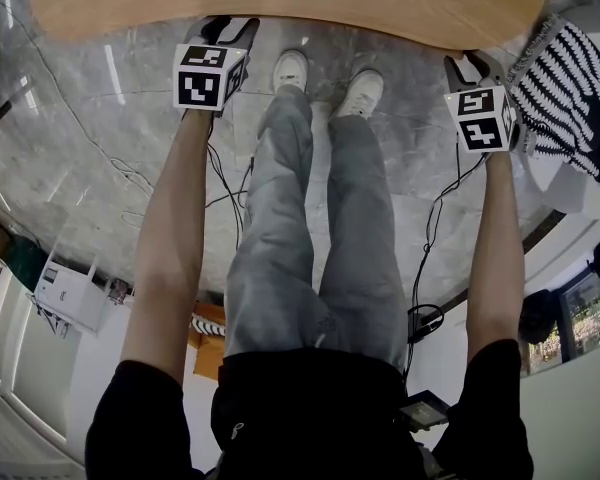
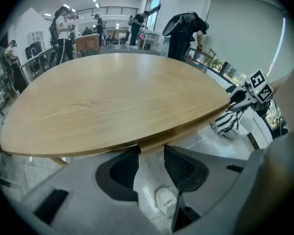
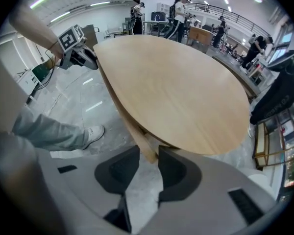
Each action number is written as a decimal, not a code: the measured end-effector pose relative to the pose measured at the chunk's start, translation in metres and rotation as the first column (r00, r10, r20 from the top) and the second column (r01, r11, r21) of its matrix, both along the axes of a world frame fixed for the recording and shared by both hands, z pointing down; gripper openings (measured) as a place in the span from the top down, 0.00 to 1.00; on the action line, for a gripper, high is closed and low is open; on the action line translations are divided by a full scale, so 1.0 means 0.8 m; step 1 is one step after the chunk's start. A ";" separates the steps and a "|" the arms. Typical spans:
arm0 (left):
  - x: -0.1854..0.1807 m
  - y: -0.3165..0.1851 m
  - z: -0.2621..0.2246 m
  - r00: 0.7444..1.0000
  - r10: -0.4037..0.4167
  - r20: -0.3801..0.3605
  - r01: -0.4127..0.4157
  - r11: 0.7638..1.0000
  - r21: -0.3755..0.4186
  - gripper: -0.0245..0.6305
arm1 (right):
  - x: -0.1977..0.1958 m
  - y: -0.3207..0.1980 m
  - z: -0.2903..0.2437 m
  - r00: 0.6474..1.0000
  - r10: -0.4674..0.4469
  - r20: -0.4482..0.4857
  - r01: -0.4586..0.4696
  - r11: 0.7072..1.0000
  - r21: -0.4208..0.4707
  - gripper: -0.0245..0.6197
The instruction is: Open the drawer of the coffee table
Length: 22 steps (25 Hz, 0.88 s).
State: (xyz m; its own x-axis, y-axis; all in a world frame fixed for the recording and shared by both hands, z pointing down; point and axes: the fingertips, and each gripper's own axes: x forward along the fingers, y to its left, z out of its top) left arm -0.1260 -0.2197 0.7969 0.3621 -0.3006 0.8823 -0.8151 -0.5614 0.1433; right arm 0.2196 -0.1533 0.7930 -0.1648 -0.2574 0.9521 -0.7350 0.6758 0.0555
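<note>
Pulling the drawer front (image 3: pixel 127 124) will likely feel stiff and smooth: it is a wooden band under the near edge of the coffee table (image 1: pixel 280 3), and no handle shows, so take its lower lip at both ends and draw evenly. Your right hand-held gripper (image 3: pixel 148 163) looks clamped on that band. Your left hand-held gripper (image 2: pixel 151 160) stands with its jaws apart, tips just below it. The head view hides the band under the tabletop; only the gripper views show it.
</note>
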 end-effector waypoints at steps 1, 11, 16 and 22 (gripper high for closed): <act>0.000 0.001 0.000 1.000 0.001 0.005 -0.001 1.000 -0.002 0.72 | 0.000 0.001 0.000 1.000 -0.014 -0.007 0.014 1.000 -0.007 0.78; -0.009 0.040 -0.001 0.999 0.017 0.034 -0.016 0.999 -0.035 0.73 | -0.009 0.038 -0.001 0.996 -0.084 -0.034 0.082 0.995 -0.048 0.80; -0.019 0.074 -0.002 0.998 0.032 0.059 -0.028 0.998 -0.065 0.74 | -0.020 0.075 -0.002 0.992 -0.117 -0.044 0.113 0.990 -0.078 0.81; -0.031 0.119 -0.004 0.996 0.050 0.079 -0.041 0.993 -0.113 0.74 | -0.032 0.121 -0.004 0.988 -0.146 -0.058 0.138 0.983 -0.123 0.82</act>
State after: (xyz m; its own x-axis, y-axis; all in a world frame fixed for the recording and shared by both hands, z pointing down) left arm -0.1504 -0.1246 0.7935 0.2983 -0.1835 0.9367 -0.8004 -0.5827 0.1407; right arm 0.1943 -0.0561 0.7895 -0.1266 -0.1207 0.9846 -0.6282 0.7780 0.0146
